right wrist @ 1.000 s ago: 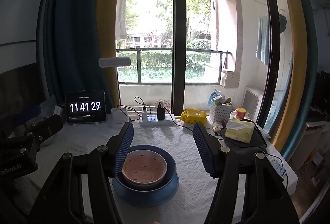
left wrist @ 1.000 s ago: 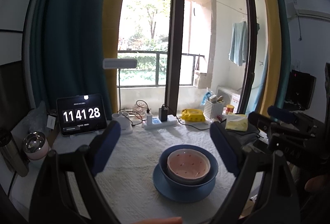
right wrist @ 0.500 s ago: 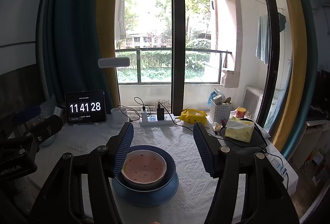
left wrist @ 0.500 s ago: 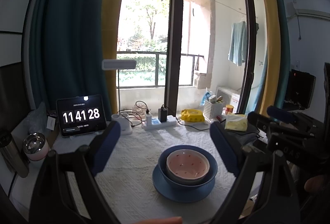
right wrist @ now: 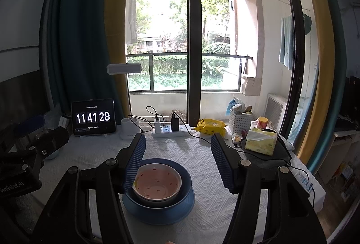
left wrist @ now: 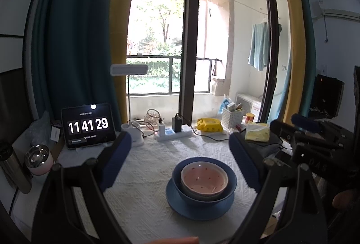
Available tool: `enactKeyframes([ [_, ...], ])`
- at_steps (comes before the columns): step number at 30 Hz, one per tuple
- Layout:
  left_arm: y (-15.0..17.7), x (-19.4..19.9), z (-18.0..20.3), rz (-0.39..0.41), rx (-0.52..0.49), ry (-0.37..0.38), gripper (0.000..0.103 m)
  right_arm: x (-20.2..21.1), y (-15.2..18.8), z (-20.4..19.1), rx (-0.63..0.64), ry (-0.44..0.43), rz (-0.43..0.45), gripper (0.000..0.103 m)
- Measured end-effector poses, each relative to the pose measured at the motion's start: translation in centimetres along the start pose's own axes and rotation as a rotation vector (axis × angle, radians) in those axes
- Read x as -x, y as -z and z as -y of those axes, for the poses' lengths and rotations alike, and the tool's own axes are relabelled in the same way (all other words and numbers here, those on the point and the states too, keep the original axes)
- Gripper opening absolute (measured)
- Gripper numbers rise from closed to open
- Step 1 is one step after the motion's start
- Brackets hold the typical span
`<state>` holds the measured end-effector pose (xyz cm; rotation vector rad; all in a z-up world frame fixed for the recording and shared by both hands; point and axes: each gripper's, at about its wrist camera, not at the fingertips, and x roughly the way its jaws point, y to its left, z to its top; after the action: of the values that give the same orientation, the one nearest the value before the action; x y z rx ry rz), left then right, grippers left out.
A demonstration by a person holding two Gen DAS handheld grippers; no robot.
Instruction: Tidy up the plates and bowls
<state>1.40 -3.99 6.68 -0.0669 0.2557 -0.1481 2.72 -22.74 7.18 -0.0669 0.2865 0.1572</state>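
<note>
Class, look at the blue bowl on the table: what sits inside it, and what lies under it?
Inside the blue bowl sits a pink speckled bowl. Under it lies a blue plate. The blue bowl's floor and the plate's middle are covered.

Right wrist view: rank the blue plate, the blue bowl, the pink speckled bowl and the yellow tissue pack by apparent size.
1. Flat blue plate
2. Blue bowl
3. Pink speckled bowl
4. Yellow tissue pack, though it sits farther back, so it may only look smaller.

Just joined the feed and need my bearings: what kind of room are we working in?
Most likely a room in a home, with a table set against a balcony window. A cloth-covered table carries household clutter: a tissue pack, a power strip and a clock tablet. Laundry hangs outside.
</note>
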Motion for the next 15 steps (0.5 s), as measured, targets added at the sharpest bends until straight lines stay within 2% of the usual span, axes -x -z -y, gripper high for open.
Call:
enactKeyframes([
  [15,0.17,-0.15,0.23,-0.009,-0.005,0.005,0.090,0.01,-0.09,0.00,0.000,-0.001,-0.001,0.063],
])
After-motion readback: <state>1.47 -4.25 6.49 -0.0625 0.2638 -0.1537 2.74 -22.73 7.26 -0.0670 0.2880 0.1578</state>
